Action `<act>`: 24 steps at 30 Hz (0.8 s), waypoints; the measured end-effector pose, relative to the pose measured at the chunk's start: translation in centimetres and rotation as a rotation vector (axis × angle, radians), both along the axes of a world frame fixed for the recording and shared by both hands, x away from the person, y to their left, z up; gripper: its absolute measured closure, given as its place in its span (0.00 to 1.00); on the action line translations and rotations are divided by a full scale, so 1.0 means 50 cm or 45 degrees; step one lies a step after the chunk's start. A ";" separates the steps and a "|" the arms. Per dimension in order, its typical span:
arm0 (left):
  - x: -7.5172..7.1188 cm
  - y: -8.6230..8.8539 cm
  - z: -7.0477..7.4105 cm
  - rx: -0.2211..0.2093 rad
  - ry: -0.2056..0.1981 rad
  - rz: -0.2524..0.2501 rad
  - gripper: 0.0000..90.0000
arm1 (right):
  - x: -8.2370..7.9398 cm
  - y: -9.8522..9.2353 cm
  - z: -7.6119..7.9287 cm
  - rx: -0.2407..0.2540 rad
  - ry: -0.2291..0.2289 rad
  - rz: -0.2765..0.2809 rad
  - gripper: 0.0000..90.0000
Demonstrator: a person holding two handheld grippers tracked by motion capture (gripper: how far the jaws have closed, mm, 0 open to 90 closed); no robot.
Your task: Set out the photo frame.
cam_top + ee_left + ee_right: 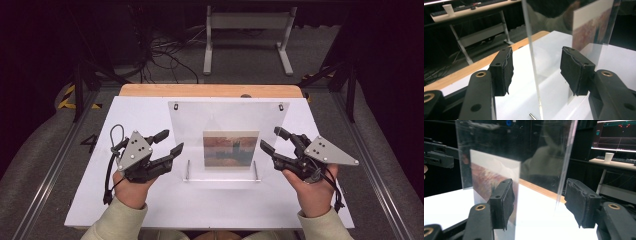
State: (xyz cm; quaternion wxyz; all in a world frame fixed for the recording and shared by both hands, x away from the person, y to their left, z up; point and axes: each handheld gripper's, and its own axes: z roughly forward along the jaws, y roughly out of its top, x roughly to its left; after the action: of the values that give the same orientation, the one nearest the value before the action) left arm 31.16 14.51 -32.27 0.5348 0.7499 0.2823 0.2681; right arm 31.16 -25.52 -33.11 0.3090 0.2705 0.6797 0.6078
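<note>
A clear plastic stand (227,137) is standing up in the middle of the white board (150,210) on the table. It is made of see-through sheets, and a picture card (230,148) sits inside it, near the bottom. The card shows reddish and blue colours. Two small screws hold the sheets at the top corners, and thin metal pins (188,170) stick out at the bottom.

The left gripper (170,142) is just beside the left edge of the stand. In the left gripper view, the clear edge (534,75) runs up between the two black pads (505,72), but the pads do not press on it. There is a gap on both sides, so the jaws are apart.

The right gripper (272,140) is just beside the right edge of the stand. In the right gripper view, the clear edge (564,177) also runs between the pads (579,202), and the pads stay off it. These jaws are apart too, and nothing is held.

It looks like the stand is set down and both grippers are loose around its side edges. This could be a let-go step, or the start of a new grab; the pictures cannot say which.

If the person wants to lift the stand, both grippers need to close gently on the edges at the same time and at the same height, so the stand does not tip. If the person is done, both hands need to pull straight out to the sides, so the pads do not bump the sheets or knock the card.
</note>
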 end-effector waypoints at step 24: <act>0.019 0.016 -0.021 -0.010 0.043 -0.042 0.38 | 0.008 -0.022 -0.010 -0.012 0.062 -0.005 0.43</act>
State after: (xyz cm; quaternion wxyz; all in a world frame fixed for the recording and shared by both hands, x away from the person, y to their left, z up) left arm 32.13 15.30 -33.34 0.5371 0.7569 0.2800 0.2455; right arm 31.57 -26.62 -33.63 0.2948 0.2850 0.6894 0.5971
